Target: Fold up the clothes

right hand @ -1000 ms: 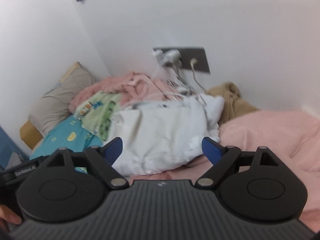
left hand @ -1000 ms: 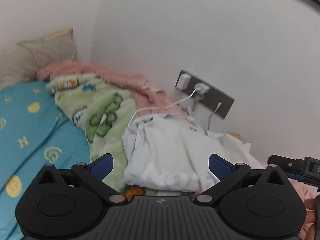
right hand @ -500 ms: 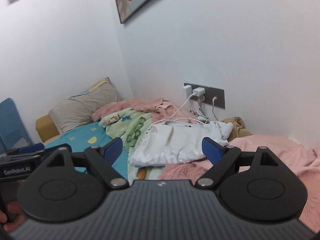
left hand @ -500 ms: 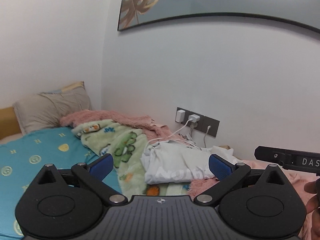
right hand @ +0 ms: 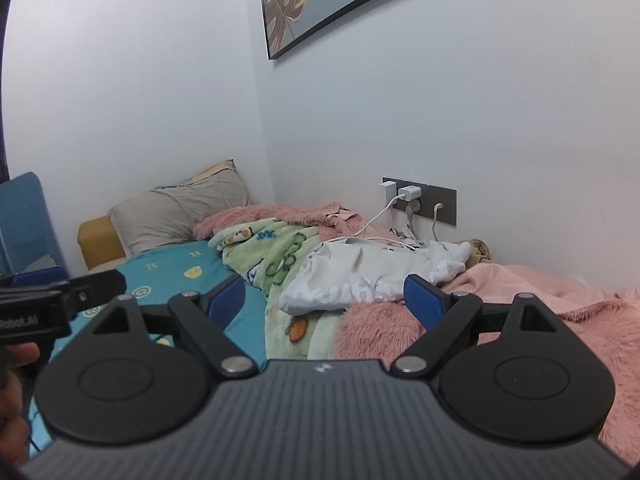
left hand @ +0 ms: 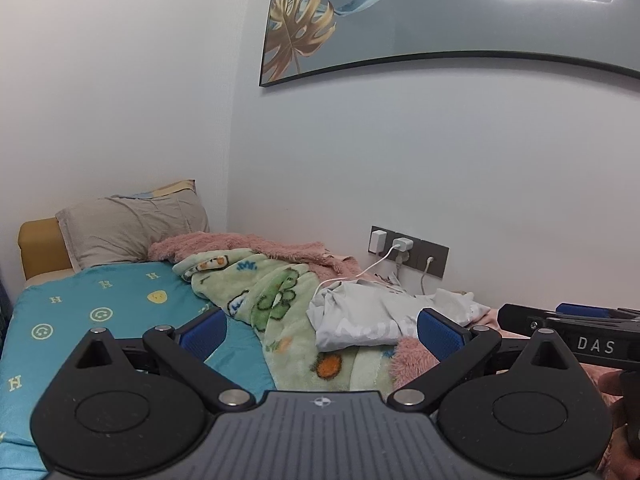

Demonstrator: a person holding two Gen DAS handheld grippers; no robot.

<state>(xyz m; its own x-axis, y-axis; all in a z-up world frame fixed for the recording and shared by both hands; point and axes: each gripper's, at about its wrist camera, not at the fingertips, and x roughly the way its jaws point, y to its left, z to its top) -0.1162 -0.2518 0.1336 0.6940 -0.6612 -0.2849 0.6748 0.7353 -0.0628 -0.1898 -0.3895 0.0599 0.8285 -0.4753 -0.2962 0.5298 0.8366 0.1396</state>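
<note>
A pale grey-white garment [left hand: 372, 316] lies folded on the bed against the wall, over a green cartoon blanket [left hand: 276, 300] and a pink fleece blanket. It also shows in the right wrist view [right hand: 360, 276]. My left gripper [left hand: 320, 330] is open and empty, held well back from the garment. My right gripper [right hand: 324, 298] is open and empty too, also back from it. The right gripper's body [left hand: 576, 328] shows at the right edge of the left wrist view. The left gripper's body [right hand: 52, 308] shows at the left edge of the right wrist view.
A wall socket strip [left hand: 408, 250] with white chargers and cables sits just behind the garment. A beige pillow [left hand: 132, 228] lies at the bed's head on a teal sheet [left hand: 100, 312]. A pink blanket [right hand: 540, 312] covers the right side. A framed picture [left hand: 400, 20] hangs above.
Both grippers have pulled back and tilted up from the garment. It now looks smaller and farther away, and the wall and picture have come into view. Both jaws stayed open.
</note>
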